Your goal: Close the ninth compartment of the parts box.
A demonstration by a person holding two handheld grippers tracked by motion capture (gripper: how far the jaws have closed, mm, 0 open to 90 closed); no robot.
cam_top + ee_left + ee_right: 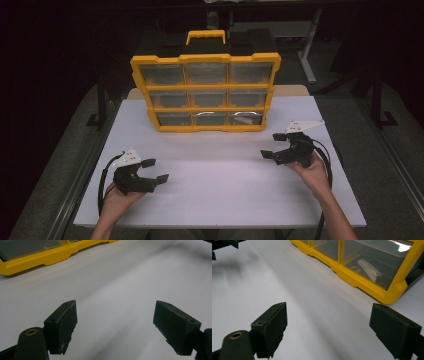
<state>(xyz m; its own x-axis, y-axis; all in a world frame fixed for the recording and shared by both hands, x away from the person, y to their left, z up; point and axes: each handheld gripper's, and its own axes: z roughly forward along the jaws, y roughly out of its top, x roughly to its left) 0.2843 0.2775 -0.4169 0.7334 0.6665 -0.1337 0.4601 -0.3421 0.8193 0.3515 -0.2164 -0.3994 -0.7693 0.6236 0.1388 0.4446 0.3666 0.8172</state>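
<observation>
Where the high view looks down on the white table (220, 190), we see a yellow organiser (205, 92) with nine clear drawers standing upright at the far middle. The left gripper (155, 170) rests near the table's left front edge, jaws spread wide and empty. The right gripper (273, 145) is held at the right, jaws also wide apart, well short of the organiser.

In the left gripper view, we see both black jaws standing far apart over bare table (120, 285), the organiser's yellow base (50, 258) at the upper left.

In the right gripper view, the jaws gape over the table (287, 285); one drawer (372, 262) holds what may be a pale flat part (369, 269), though glare blurs it.
</observation>
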